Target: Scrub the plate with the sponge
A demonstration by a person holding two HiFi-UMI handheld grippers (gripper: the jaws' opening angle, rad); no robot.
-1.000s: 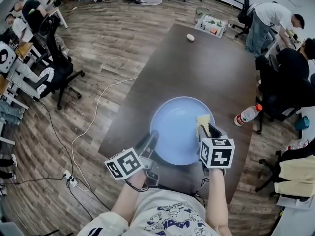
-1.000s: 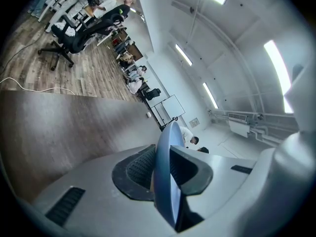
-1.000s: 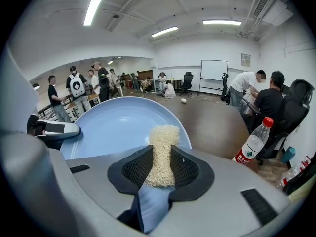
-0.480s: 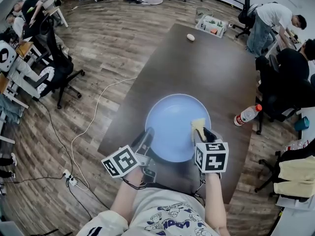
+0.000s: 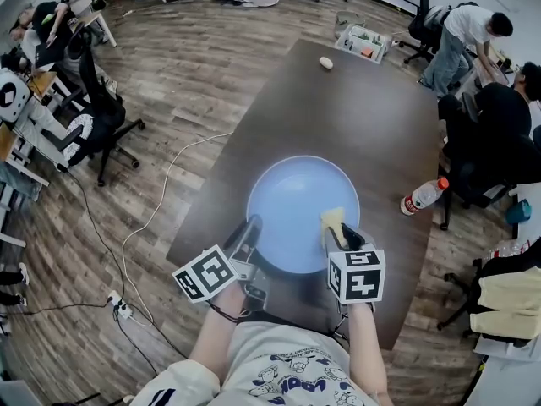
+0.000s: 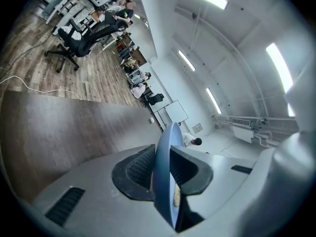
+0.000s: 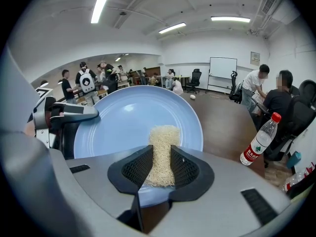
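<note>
A large light-blue plate point(image 5: 296, 201) lies on the dark table point(image 5: 338, 117), close to its near edge. My left gripper point(image 5: 251, 233) is shut on the plate's near-left rim; in the left gripper view the plate point(image 6: 166, 144) stands edge-on between the pads of the left gripper point(image 6: 161, 171). My right gripper point(image 5: 338, 229) is shut on a pale yellow sponge point(image 5: 331, 218) that rests on the plate's right side. In the right gripper view the sponge point(image 7: 163, 142) sticks out from the right gripper point(image 7: 160, 171) onto the plate point(image 7: 123, 117).
A plastic bottle with a red label point(image 5: 424, 196) lies near the table's right edge. A small white object point(image 5: 326, 63) sits at the far end. People sit at the right; office chairs point(image 5: 101, 117) and a floor cable point(image 5: 161, 201) are to the left.
The right gripper has slid the sponge leftward and nearer across the plate. The left gripper keeps its hold on the rim, and the plate has shifted slightly left.
</note>
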